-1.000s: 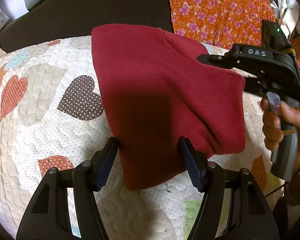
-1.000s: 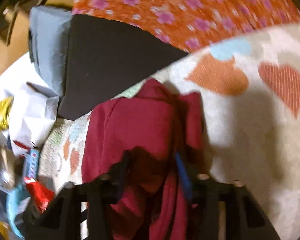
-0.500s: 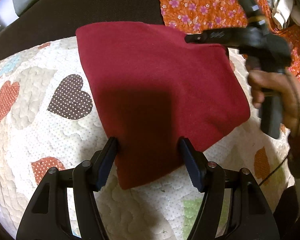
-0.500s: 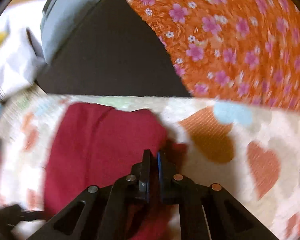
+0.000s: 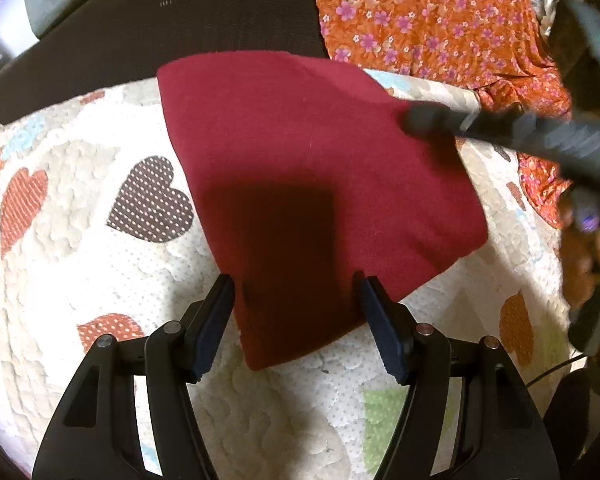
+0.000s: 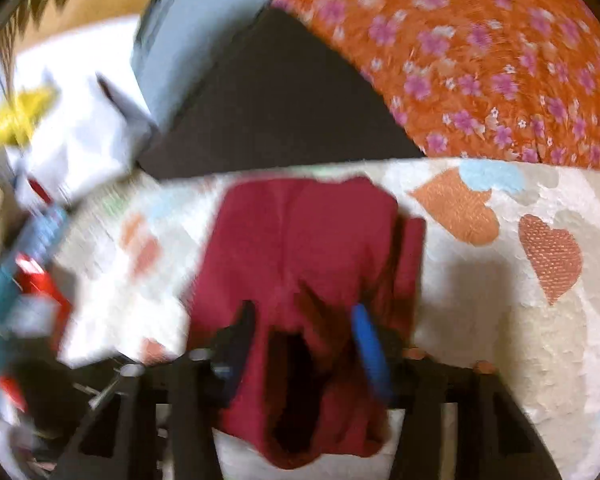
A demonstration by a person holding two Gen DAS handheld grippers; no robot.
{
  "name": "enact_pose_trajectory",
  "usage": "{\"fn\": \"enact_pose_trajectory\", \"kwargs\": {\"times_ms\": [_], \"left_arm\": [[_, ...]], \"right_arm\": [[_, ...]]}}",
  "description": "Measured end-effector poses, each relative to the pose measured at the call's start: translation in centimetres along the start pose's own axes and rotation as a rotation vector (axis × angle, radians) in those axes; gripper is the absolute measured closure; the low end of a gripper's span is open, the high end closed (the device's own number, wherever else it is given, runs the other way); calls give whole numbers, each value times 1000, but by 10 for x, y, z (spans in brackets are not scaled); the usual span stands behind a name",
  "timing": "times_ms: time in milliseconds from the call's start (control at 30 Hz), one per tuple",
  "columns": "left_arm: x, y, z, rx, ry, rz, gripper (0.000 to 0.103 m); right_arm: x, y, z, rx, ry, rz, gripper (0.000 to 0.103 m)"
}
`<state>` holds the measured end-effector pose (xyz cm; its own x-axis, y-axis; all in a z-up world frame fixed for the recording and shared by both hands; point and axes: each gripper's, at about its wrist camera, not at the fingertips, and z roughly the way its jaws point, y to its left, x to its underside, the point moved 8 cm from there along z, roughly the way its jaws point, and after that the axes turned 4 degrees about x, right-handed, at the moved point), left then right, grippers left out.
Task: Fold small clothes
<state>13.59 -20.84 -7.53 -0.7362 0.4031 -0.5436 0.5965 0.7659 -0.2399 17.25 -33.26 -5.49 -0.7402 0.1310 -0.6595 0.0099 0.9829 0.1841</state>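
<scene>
Maroon cloth lies folded on a heart-patterned quilt; left gripper fingers straddle it wide, right gripper fingers are opening around it.

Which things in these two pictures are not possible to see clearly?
- Left wrist view: the right gripper is smeared by motion; its jaws cannot be told apart.
- Left wrist view: the hand is blurred and cut by the edge.
- Right wrist view: the clutter at left is too blurred to name.
- The red cloth hides its own lower layers.
</scene>
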Motion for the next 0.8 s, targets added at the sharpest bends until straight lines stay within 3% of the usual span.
{"fn": "enact_pose_trajectory", "kwargs": {"times_ms": [200, 233, 300, 400, 567, 667, 733, 800], "left_arm": [[13, 7, 16, -8, 68, -20, 37], [13, 8, 17, -11, 68, -26, 37], [9, 8, 14, -10, 61, -32, 37], [0, 11, 1, -39, 7, -25, 37], [-11, 23, -4, -40, -47, -88, 37], [-8, 32, 5, -58, -29, -114, 37], [-7, 34, 10, -61, -21, -119, 37], [-7, 32, 13, -57, -20, -119, 37]], "right_arm": [[41, -34, 31, 43, 41, 80, 85], [40, -37, 28, 16, 3, 107, 85], [39, -42, 20, -16, 5, 154, 73], [35, -44, -7, -39, -40, 199, 73], [39, -4, -45, -81, -117, 94, 73], [51, 14, -35, -120, -75, 44, 73], [59, 13, -20, -73, -46, 4, 75], [72, -1, -2, 46, 8, -32, 76]]}}
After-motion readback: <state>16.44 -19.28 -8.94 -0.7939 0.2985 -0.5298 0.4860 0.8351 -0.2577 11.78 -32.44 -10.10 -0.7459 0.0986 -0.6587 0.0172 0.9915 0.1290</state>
